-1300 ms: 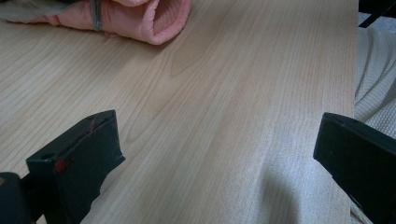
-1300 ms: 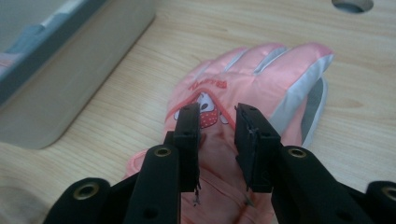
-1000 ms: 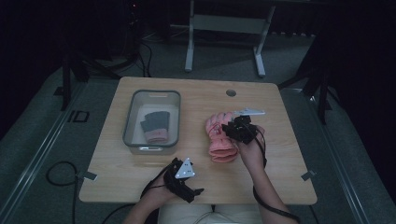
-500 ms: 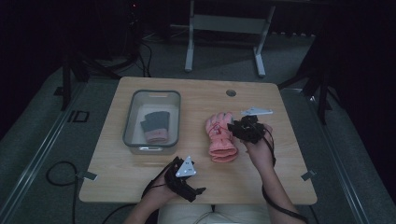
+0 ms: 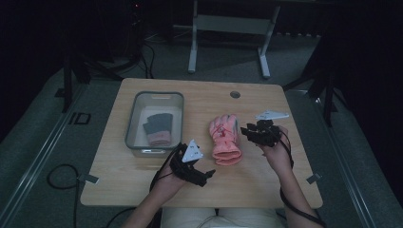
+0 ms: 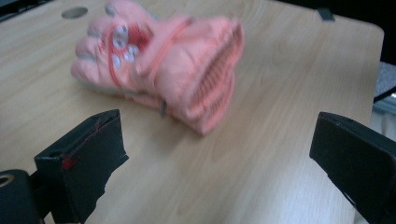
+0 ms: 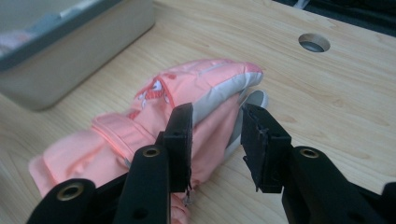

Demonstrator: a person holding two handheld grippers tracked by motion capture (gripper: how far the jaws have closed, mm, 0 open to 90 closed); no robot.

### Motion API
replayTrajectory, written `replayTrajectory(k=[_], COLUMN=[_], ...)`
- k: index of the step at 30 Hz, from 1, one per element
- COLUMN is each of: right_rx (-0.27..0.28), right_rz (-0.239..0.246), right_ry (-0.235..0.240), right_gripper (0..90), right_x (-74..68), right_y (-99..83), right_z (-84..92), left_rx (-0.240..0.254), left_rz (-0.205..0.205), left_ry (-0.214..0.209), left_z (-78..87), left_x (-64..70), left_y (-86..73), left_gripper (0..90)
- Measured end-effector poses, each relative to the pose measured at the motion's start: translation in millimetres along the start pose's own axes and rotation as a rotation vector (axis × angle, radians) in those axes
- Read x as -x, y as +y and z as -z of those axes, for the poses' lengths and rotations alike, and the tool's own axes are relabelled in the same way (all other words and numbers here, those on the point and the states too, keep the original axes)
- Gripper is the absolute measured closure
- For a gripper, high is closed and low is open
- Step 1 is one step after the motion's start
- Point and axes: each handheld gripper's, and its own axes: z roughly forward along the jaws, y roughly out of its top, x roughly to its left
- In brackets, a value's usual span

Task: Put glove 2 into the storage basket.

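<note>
A pink padded glove lies flat near the middle of the wooden table, cuff toward me. My right gripper hovers just right of the glove's fingers, apart from them. In the right gripper view its jaws stand partly open over the glove's fingertips, with nothing pinched. My left gripper is held low at the glove's front left. Its jaws are spread wide and empty, facing the glove's cuff.
A grey bin stands left of the glove, with a dark grey glove with a pink cuff inside. Its wall shows in the right gripper view. A round cable hole sits at the table's back.
My right gripper has drawn off to the right, away from the glove's fingers, and the glove now lies free. My left gripper has lifted a little off the table.
</note>
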Motion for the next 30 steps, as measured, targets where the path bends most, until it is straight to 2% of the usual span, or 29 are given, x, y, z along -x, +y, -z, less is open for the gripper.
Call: replayTrajectory(k=[3,4,5,8,10,11,12,13,15,17,21,24,26,29,30], right_rx=[0.007,0.007,0.022,0.030,0.035,0.035,0.039,0.048,0.052,0.051,0.052,0.020,0.006,-0.060,-0.060], right_rz=[0.012,0.012,0.010,0.026,0.032,0.032,0.031,0.031,0.042,0.046,0.057,0.065,0.067,0.063,0.063], right_ry=[0.006,0.006,0.011,0.007,-0.002,-0.002,-0.004,-0.001,0.003,0.004,0.019,0.034,0.035,0.017,0.017], right_gripper=[64.4,64.4,65.3,67.2,69.9,69.9,71.7,72.7,74.6,74.6,75.2,75.2,75.3,75.3,75.3], right_x=[1.3,1.3,1.2,1.0,2.0,2.0,2.2,2.4,1.8,0.1,-6.6,-13.6,-14.1,-14.6,-14.6], right_y=[1.6,1.6,4.7,9.9,13.7,13.7,15.7,19.0,24.0,28.4,36.5,35.2,33.0,19.4,19.4], right_z=[-0.1,-0.1,0.2,-1.5,-3.3,-3.3,-3.8,-4.9,-7.4,-11.2,-23.6,-40.9,-45.5,-58.5,-58.5], left_rx=[0.005,0.005,0.000,-0.011,-0.031,-0.031,-0.036,-0.035,-0.040,-0.038,-0.061,-0.080,-0.087,-0.095,-0.098], left_rz=[0.016,0.016,0.024,0.035,0.036,0.036,0.048,0.048,0.051,0.072,0.110,0.127,0.139,0.157,0.158], left_ry=[-0.003,-0.003,0.000,-0.009,0.027,0.027,0.039,0.066,0.092,0.118,0.157,0.154,0.157,0.141,0.141], left_z=[-4.6,-4.6,-8.9,-17.0,-25.6,-25.6,-30.2,-32.2,-33.8,-35.6,-42.4,-48.3,-52.9,-59.7,-61.6], left_x=[-8.1,-8.1,-13.2,-20.7,-25.5,-25.5,-29.5,-32.5,-37.1,-43.4,-53.6,-57.6,-59.2,-61.0,-61.0], left_y=[15.1,15.1,25.0,38.9,50.7,50.7,58.3,64.5,71.0,77.3,83.1,83.4,82.4,79.3,78.2], left_gripper=[2.9,3.1,3.2,3.9,4.3,5.4,5.4,5.7,6.8,8.7,8.7,8.6,8.6,8.6,8.6])
